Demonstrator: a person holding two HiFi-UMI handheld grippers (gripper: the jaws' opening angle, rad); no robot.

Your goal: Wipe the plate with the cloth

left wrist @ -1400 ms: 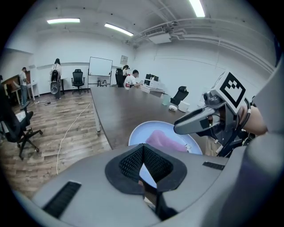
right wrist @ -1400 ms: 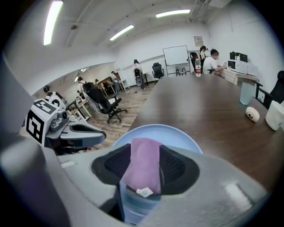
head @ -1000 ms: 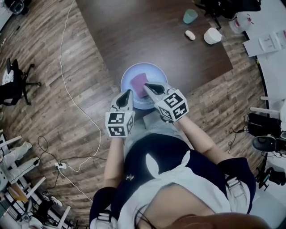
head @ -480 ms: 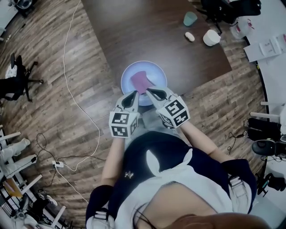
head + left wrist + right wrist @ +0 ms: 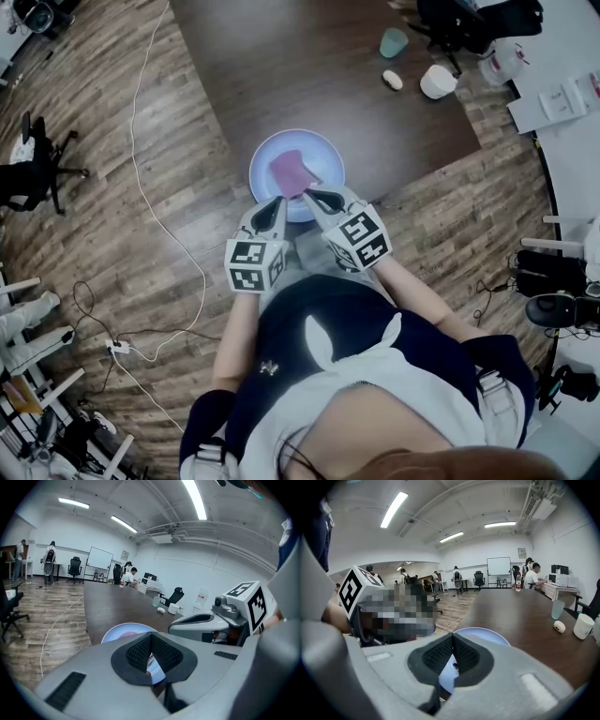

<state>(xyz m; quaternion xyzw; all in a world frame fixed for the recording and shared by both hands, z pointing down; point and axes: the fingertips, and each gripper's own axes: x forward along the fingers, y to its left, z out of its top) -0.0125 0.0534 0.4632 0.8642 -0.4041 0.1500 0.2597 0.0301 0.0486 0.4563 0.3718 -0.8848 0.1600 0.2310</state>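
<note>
Left gripper (image 5: 276,202) and right gripper (image 5: 307,195), jaws together on nothing, hang at the dark wooden table's (image 5: 281,66) near edge, pink cloth (image 5: 288,170) lying in the pale-blue round plate (image 5: 328,155), so wiping likely needs one jaw opened to pinch it.

Teal cup (image 5: 393,42), white mug (image 5: 437,82)

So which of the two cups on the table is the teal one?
The left one in the head view, the teal cup; the white cup stands right of it, nearer the person.
</note>
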